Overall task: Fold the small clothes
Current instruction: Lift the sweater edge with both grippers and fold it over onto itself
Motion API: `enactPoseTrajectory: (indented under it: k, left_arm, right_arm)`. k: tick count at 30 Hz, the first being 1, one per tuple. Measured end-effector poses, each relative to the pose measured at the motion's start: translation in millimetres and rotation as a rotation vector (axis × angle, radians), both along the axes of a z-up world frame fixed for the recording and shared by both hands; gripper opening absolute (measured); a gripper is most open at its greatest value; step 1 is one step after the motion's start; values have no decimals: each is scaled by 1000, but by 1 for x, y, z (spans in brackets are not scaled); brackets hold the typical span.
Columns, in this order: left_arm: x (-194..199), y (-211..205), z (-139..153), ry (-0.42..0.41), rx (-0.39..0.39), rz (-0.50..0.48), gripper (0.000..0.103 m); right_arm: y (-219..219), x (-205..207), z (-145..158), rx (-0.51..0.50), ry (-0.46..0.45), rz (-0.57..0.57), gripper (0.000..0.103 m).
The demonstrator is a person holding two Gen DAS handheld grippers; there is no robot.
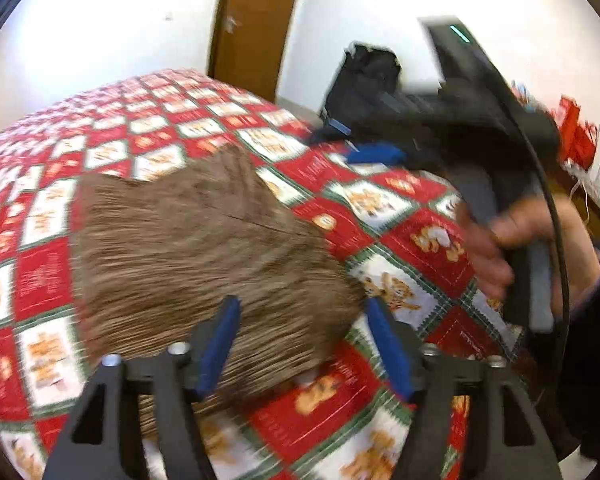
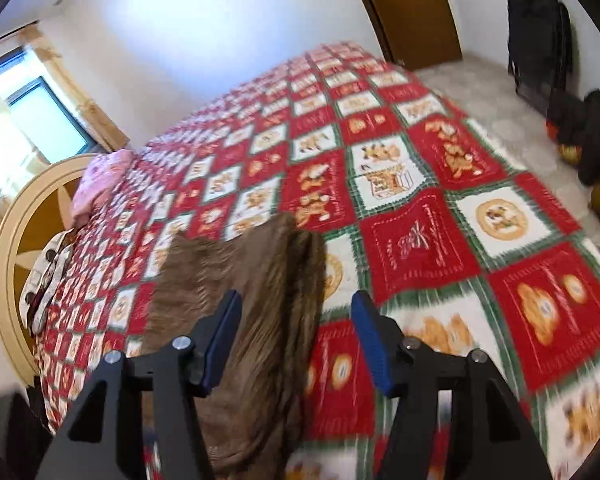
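Note:
A brown striped small garment (image 1: pixel 188 248) lies folded on a red, white and green patchwork bedspread (image 1: pixel 400 208). My left gripper (image 1: pixel 300 312) is open just above its near edge, holding nothing. The right gripper (image 1: pixel 364 148) shows in the left wrist view at the right, held in a hand, its blue pads apart, beyond the garment's far right corner. In the right wrist view the garment (image 2: pixel 240 300) lies under the open right gripper (image 2: pixel 296 308), a fold line along its right side. Both views are motion-blurred.
The bedspread (image 2: pixel 420 220) covers a large bed with a round wooden headboard (image 2: pixel 16 248) and pink pillow (image 2: pixel 100 180) at the left. A brown door (image 2: pixel 412 4) and dark bags (image 2: pixel 540 40) stand by the far wall. Red items (image 1: pixel 576 132) sit at right.

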State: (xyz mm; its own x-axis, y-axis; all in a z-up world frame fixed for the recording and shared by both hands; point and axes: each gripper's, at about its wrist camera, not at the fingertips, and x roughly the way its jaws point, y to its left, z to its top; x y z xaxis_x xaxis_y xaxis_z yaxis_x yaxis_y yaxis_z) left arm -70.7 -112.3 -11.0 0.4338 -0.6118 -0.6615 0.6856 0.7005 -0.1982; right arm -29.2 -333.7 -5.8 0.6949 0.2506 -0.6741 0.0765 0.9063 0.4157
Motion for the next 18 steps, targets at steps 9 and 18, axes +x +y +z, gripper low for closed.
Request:
enactPoseTrajectory:
  k: [9,18]
  left_arm:
    - [12,81,-3,-15,49,288,69]
    - [1,104,2,8,42,340,69]
  right_arm:
    - [71,-59,-16,-143,7,10,51]
    - [112,-56,-46,-388,142,52,16]
